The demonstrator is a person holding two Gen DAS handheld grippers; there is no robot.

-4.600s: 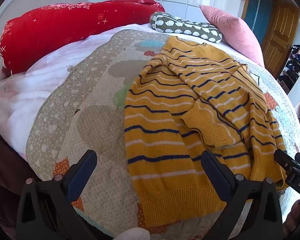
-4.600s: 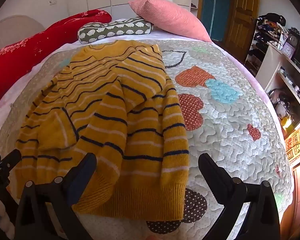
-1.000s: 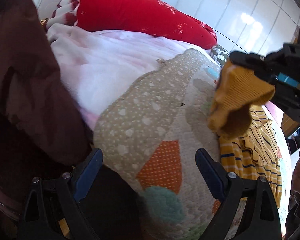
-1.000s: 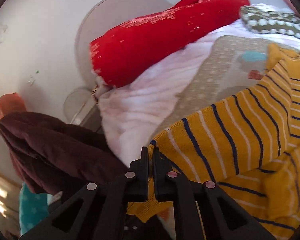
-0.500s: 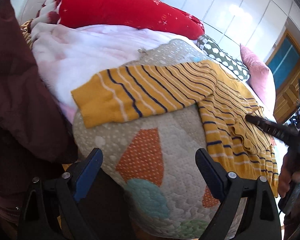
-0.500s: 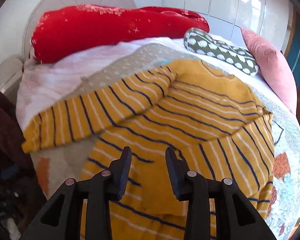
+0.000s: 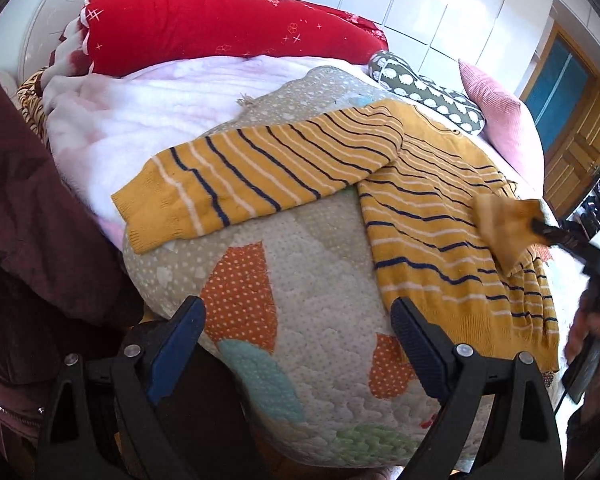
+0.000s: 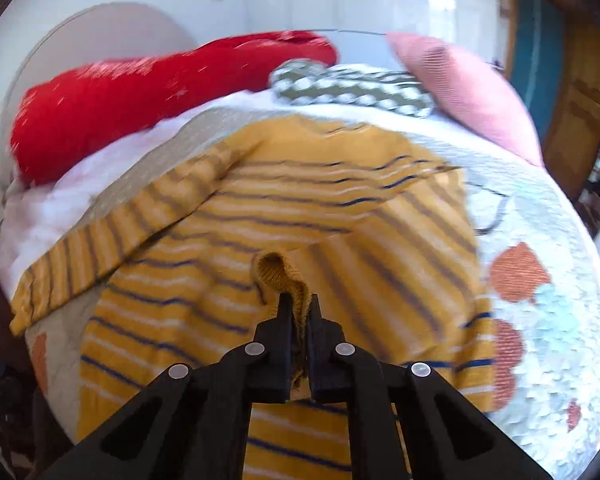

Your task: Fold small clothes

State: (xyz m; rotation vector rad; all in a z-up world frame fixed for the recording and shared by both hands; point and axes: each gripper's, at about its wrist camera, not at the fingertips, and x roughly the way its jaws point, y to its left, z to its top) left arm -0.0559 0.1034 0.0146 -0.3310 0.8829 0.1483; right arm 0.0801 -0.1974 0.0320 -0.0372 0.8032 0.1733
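Observation:
A mustard sweater [image 7: 432, 208] with navy and white stripes lies on the quilted bed cover [image 7: 300, 280]. One sleeve [image 7: 260, 176] is stretched out flat to the left, toward the pink blanket. My right gripper [image 8: 299, 304] is shut on the other sleeve's ribbed cuff [image 8: 276, 272] and holds it up over the sweater's body. The left wrist view has that cuff [image 7: 504, 220] hanging blurred from the right gripper [image 7: 536, 226] at the right. My left gripper [image 7: 296, 320] is open above the quilt's near edge, with nothing between its fingers.
A red bolster [image 7: 220, 24], a green patterned pillow [image 7: 428, 88] and a pink cushion [image 7: 504, 128] line the far side of the bed. A pink blanket [image 7: 160, 100] lies at the left. A dark maroon garment [image 7: 28, 200] fills the left edge. A wooden door [image 7: 580, 132] stands far right.
The right gripper laid the left sleeve out flat, let it go, swung right and closed on the other cuff. The left gripper shifted slightly and stayed open.

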